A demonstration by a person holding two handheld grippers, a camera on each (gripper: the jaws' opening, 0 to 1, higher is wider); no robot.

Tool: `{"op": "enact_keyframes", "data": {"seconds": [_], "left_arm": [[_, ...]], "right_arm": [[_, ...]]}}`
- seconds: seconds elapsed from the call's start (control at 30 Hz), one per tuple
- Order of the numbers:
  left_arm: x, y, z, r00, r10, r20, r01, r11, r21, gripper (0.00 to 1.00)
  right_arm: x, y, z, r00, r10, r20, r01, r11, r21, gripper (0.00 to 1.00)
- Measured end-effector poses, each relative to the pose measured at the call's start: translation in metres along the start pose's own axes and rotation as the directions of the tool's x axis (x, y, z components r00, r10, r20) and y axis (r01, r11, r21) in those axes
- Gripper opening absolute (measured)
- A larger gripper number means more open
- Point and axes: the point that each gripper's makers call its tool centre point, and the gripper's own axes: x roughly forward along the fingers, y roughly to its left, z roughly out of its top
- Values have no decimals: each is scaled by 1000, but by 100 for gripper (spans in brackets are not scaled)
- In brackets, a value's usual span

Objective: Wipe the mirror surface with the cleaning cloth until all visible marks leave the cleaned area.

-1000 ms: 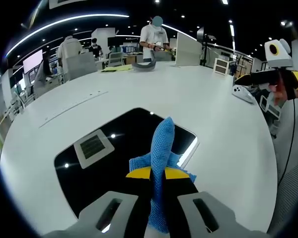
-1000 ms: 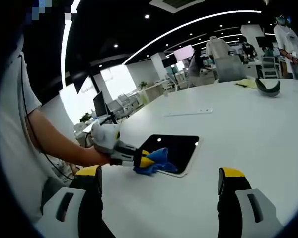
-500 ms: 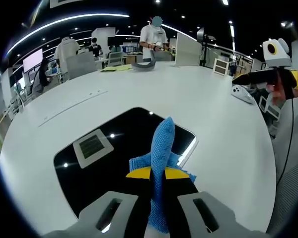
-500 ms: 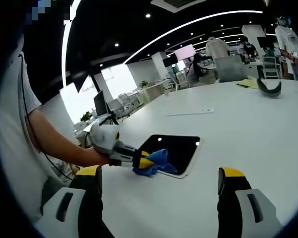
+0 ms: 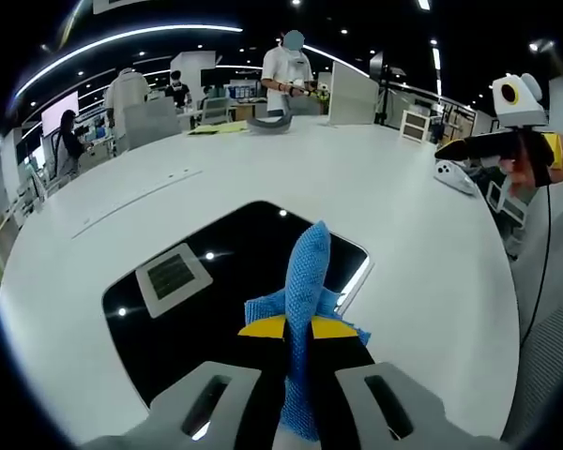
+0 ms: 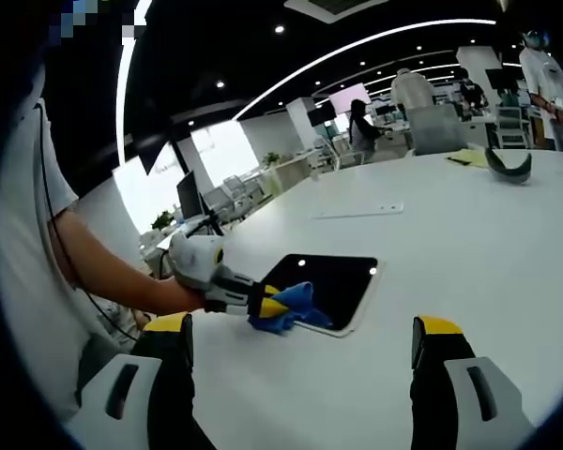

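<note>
Left gripper view: the left tongs (image 5: 298, 330) are clamped on the blue cleaning cloth (image 5: 308, 272), whose free end stands up at 12 o'clock from the yellow tips. Beneath and ahead lies the mirror (image 5: 216, 300), a dark rectangular panel flat on the white worktop (image 5: 375, 187). Its long axis runs from about 8 o'clock to 2 o'clock in this view, and most of its glass spreads toward 10 o'clock from the cloth. Whether the cloth touches the glass cannot be told here.

Right gripper view: the right tongs (image 6: 300, 352) stand wide open and empty, well apart from the mirror (image 6: 342, 281), which sits at 12 o'clock from them. The left tongs (image 6: 267, 302) hold the cloth (image 6: 286, 307) at the mirror's near corner.

The left hand is plainly the nearer one, so the coming stroke should probably carry the cloth along that long axis, toward the far left of the panel. No marks can be made out on the glass.
</note>
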Motion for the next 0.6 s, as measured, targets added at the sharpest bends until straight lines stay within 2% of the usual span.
{"op": "enact_keyframes", "data": {"seconds": [0.6], "left_arm": [[-4,5,-2,1000,6,2,-6,1000,-2,4]], "right_arm": [[2,1,-1,1000,4,-2,-4,1000,1,97]]}}
